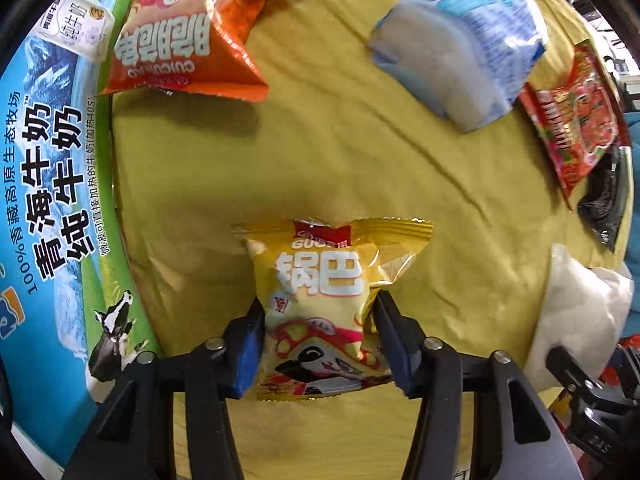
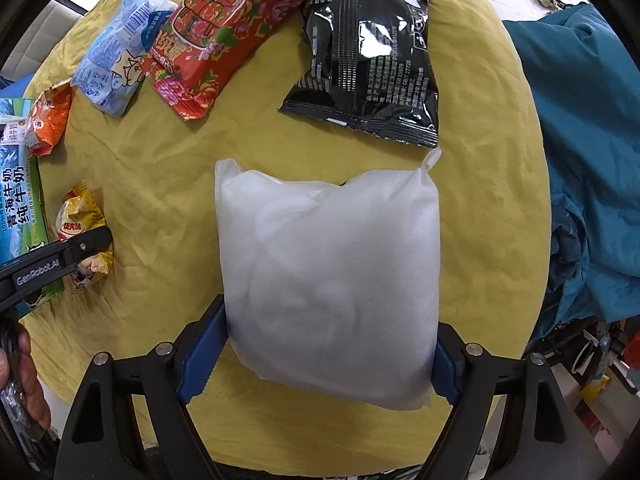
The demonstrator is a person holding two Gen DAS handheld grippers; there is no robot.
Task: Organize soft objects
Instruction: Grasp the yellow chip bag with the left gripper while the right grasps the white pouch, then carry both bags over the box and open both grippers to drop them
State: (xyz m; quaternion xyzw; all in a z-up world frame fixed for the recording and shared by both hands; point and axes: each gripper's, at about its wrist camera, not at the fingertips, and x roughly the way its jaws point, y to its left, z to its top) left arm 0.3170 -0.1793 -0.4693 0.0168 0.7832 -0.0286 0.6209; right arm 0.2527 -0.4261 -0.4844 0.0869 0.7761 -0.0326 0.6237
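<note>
My left gripper [image 1: 320, 320] is shut on a small yellow snack bag [image 1: 320, 304], pinched between its blue pads just above the yellow cloth [image 1: 320, 152]. The same bag [image 2: 82, 224] and the left gripper's finger show at the left of the right wrist view. My right gripper [image 2: 328, 344] is shut on a white soft pillow pack [image 2: 328, 272], whose sides touch both pads. The white pack also shows at the right edge of the left wrist view [image 1: 576, 312].
An orange snack bag [image 1: 180, 32], a pale blue tissue pack [image 1: 460, 40], a red floral pack [image 2: 224, 28] and a black bag [image 2: 368, 52] lie at the far side of the cloth. A blue milk carton box [image 1: 52, 200] stands at left. Teal cloth [image 2: 580, 140] lies at right.
</note>
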